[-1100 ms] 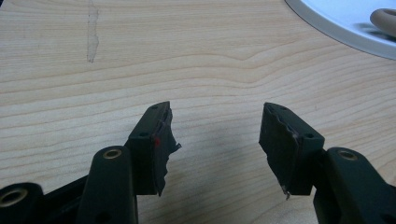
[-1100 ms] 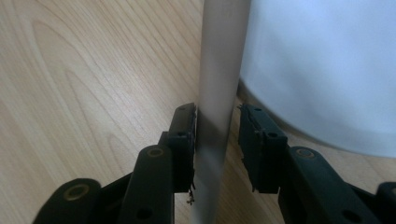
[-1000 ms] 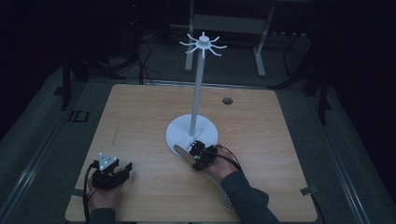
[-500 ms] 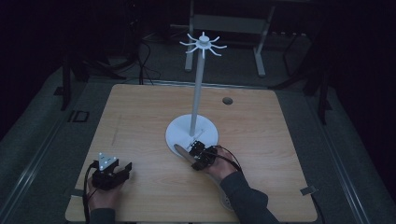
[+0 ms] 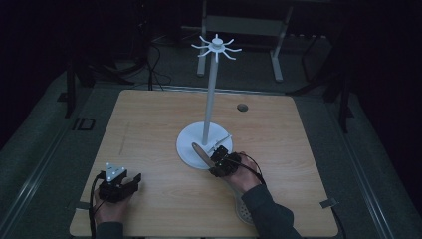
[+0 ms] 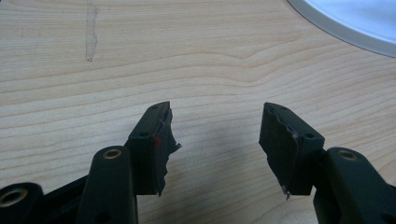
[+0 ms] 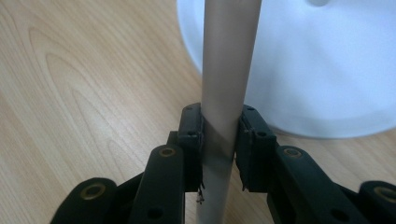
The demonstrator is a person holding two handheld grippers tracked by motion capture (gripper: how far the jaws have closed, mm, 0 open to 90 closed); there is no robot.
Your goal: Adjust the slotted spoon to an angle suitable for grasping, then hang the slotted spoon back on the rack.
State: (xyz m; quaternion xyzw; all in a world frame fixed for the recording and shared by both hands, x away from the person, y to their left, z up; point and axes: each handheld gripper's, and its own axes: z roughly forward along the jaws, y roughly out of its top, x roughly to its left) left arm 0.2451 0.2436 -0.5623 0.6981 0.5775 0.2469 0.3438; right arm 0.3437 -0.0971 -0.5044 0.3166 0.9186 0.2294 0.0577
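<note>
Pale wood table (image 5: 149,129) in the high view: a white stand (image 5: 211,99) rises from its round base (image 5: 191,144), with hooks spread at the top. The right gripper (image 5: 219,160) sits at the base's near edge, clenched on a utensil (image 5: 199,152) whose brownish end lies tilted over the base. The left gripper (image 5: 133,181) rests well apart, near the table's front left corner.

In the left gripper view, the left gripper (image 6: 215,135) has its jaws spread wide over bare table (image 6: 140,46), grasping nothing. The base (image 6: 355,23) edges in at the top right. Frayed pad tape hangs off both jaws.

In the right gripper view, the right gripper (image 7: 219,130) pinches the utensil's smooth round handle (image 7: 229,60), which runs out over the base (image 7: 317,70). The handle is slick and held across a narrow strip of pad, so I judge it could pivot or slide in the jaws when lifted. A swing upward could also knock the thin pole and tip the stand, as the left gripper is too far off to steady it.
</note>
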